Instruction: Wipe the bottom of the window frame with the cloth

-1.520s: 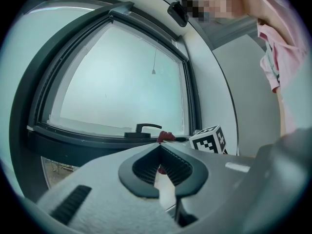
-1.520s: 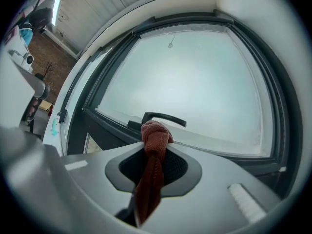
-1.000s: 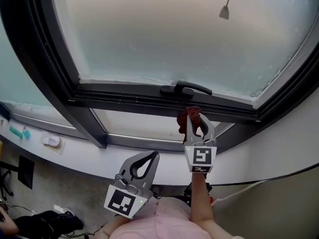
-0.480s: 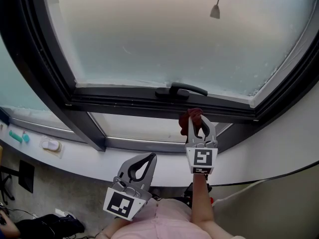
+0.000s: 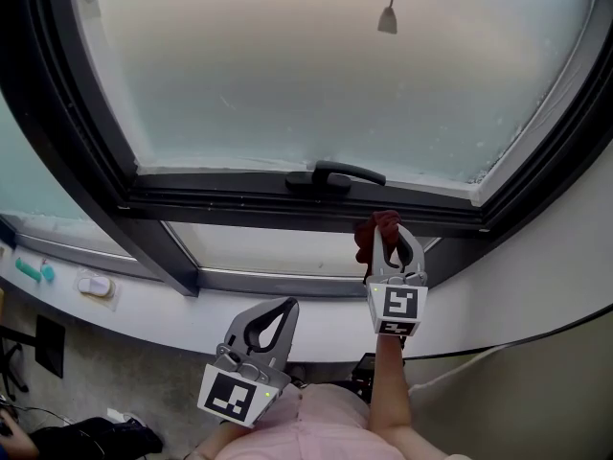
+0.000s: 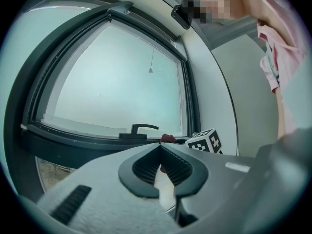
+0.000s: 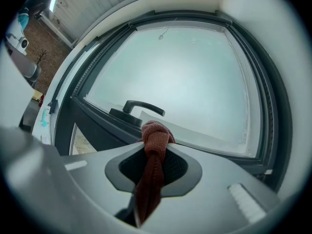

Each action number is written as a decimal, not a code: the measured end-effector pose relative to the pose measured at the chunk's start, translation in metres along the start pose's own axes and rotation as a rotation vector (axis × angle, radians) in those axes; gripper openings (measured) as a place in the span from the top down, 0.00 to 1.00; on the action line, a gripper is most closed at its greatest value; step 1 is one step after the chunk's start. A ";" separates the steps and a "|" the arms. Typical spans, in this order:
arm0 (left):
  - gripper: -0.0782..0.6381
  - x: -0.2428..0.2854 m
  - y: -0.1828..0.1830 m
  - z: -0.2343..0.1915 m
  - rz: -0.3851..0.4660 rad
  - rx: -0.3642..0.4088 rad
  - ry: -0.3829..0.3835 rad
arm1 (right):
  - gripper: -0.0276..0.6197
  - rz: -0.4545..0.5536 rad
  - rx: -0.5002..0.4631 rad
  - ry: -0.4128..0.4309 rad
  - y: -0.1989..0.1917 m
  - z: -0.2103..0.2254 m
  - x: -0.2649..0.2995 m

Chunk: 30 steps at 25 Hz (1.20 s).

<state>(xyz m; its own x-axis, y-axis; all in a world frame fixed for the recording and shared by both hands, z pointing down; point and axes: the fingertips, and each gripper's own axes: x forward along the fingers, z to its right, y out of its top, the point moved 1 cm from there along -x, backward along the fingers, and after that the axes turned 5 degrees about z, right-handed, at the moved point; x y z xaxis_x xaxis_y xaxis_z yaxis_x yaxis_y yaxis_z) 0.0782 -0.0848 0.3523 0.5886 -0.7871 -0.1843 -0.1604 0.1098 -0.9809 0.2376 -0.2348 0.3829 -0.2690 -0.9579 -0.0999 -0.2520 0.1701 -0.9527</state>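
A dark red cloth (image 5: 379, 230) is bunched at the tips of my right gripper (image 5: 392, 241), which is shut on it; in the right gripper view the cloth (image 7: 153, 145) hangs down between the jaws. The cloth sits just below the dark bottom rail of the window frame (image 5: 239, 199), a little right of the black handle (image 5: 335, 174). My left gripper (image 5: 273, 312) hangs lower, over the white sill, shut with nothing in it. In the left gripper view the handle (image 6: 139, 129) and the cloth (image 6: 168, 138) show ahead.
A frosted pane fills the frame, with a blind-cord weight (image 5: 387, 17) hanging in front. A white sill (image 5: 144, 305) runs below, carrying a small white object (image 5: 96, 284) and a teal one (image 5: 31, 272). A white wall (image 5: 565, 257) stands to the right.
My right gripper with the cloth has slid a little to the right along the lower frame. The left gripper has hardly moved.
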 end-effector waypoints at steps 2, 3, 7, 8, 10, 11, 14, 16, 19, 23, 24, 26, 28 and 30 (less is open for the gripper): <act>0.89 0.001 -0.001 0.002 0.000 -0.001 0.000 | 0.85 -0.003 -0.015 -0.004 -0.003 0.006 -0.002; 0.89 0.003 0.001 0.003 0.009 -0.006 0.003 | 0.85 -0.009 -0.015 -0.009 -0.004 0.009 -0.003; 0.89 0.005 0.003 0.005 0.016 -0.012 0.009 | 0.85 -0.028 -0.011 -0.042 -0.011 0.024 -0.007; 0.89 0.005 0.002 0.005 0.015 -0.012 0.010 | 0.85 -0.027 -0.010 -0.049 -0.011 0.028 -0.008; 0.89 0.006 0.000 0.006 0.003 -0.006 0.007 | 0.85 -0.024 -0.008 -0.062 -0.012 0.037 -0.011; 0.89 0.005 -0.003 0.007 -0.014 0.003 0.002 | 0.85 -0.026 -0.006 -0.073 -0.013 0.043 -0.012; 0.89 0.007 -0.005 0.009 -0.021 0.007 -0.007 | 0.85 -0.033 0.002 -0.111 -0.017 0.060 -0.017; 0.89 0.009 -0.004 0.011 -0.012 0.002 -0.010 | 0.85 -0.038 0.002 -0.134 -0.020 0.070 -0.020; 0.89 0.013 -0.003 0.013 -0.010 0.000 -0.011 | 0.85 -0.050 0.005 -0.173 -0.027 0.087 -0.025; 0.89 0.016 -0.002 0.013 0.003 -0.006 -0.010 | 0.85 -0.067 0.015 -0.231 -0.035 0.112 -0.032; 0.89 0.015 -0.005 0.013 -0.014 0.002 -0.015 | 0.85 -0.070 0.019 -0.243 -0.036 0.118 -0.034; 0.89 0.014 -0.012 0.013 -0.058 0.025 -0.027 | 0.85 -0.078 0.026 -0.272 -0.040 0.131 -0.038; 0.89 0.016 -0.013 0.013 -0.064 0.028 -0.025 | 0.85 -0.088 0.029 -0.306 -0.045 0.146 -0.042; 0.89 0.018 -0.011 0.013 -0.048 0.019 -0.021 | 0.85 -0.098 0.032 -0.338 -0.049 0.159 -0.046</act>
<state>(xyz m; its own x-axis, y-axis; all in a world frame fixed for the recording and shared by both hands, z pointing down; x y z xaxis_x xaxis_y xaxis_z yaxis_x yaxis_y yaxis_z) 0.1010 -0.0926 0.3592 0.6116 -0.7790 -0.1383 -0.1167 0.0841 -0.9896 0.4105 -0.2356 0.3882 0.0790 -0.9926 -0.0917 -0.2303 0.0714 -0.9705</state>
